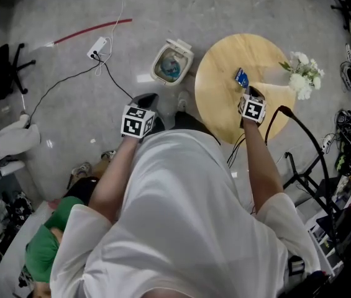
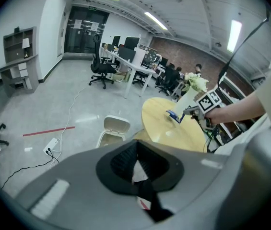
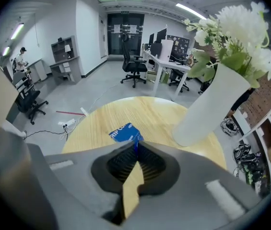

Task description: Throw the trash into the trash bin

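A blue crumpled wrapper (image 1: 241,77) hangs just above the round wooden table (image 1: 225,98), with my right gripper (image 1: 247,92) shut on its edge. From the right gripper view the wrapper (image 3: 124,133) sticks out past the closed fingertips of that gripper (image 3: 136,147). A white trash bin (image 1: 171,63) with its lid flipped open stands on the floor left of the table; it holds some trash. My left gripper (image 1: 147,99) hovers over the floor near the bin, its jaws together with nothing between them (image 2: 135,145). The left gripper view also shows the bin (image 2: 110,131) and the wrapper (image 2: 172,114).
A white vase with white flowers (image 1: 298,78) stands on the table's right side. A power strip with cables (image 1: 97,47) and a red tape line (image 1: 91,30) lie on the floor. An office chair (image 1: 1,73) is at left; a black stand (image 1: 305,160) at right.
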Available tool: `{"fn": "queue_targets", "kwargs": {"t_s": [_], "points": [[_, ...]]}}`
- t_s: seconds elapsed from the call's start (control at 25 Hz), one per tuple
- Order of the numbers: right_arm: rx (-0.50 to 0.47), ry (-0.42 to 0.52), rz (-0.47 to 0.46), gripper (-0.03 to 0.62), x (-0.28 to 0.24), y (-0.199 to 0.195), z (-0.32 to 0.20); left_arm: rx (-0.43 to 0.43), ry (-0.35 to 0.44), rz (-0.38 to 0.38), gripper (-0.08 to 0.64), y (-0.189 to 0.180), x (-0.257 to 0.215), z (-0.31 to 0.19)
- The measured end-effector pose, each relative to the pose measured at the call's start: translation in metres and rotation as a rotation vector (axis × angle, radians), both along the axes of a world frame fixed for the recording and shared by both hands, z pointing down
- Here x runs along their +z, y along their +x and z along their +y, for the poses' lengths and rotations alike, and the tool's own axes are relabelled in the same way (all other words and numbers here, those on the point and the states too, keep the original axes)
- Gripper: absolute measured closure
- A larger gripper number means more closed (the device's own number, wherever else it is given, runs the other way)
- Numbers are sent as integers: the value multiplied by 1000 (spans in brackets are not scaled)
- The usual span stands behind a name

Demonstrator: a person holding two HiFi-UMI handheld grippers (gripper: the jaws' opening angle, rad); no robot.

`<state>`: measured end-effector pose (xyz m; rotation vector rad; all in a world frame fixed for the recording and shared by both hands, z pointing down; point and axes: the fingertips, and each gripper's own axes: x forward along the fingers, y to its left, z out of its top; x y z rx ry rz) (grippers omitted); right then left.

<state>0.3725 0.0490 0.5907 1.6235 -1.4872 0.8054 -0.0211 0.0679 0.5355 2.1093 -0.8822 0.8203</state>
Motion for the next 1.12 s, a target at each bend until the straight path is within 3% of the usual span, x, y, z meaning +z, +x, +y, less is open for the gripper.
{"fn": "queue_targets", "kwargs": {"t_s": [0.32,0.8,1.12], "points": [[-60,33,-37,592,-16,-54,-8,-14,17,-2,555,-24,-6,-3],[-225,45,-90,592,-23,-148,-33,-79,38,1,555,-65,-11,-6],[-314,40,-142,592,-20,-199,-51,-104,41,5,555,-75,-10,-14]]}}
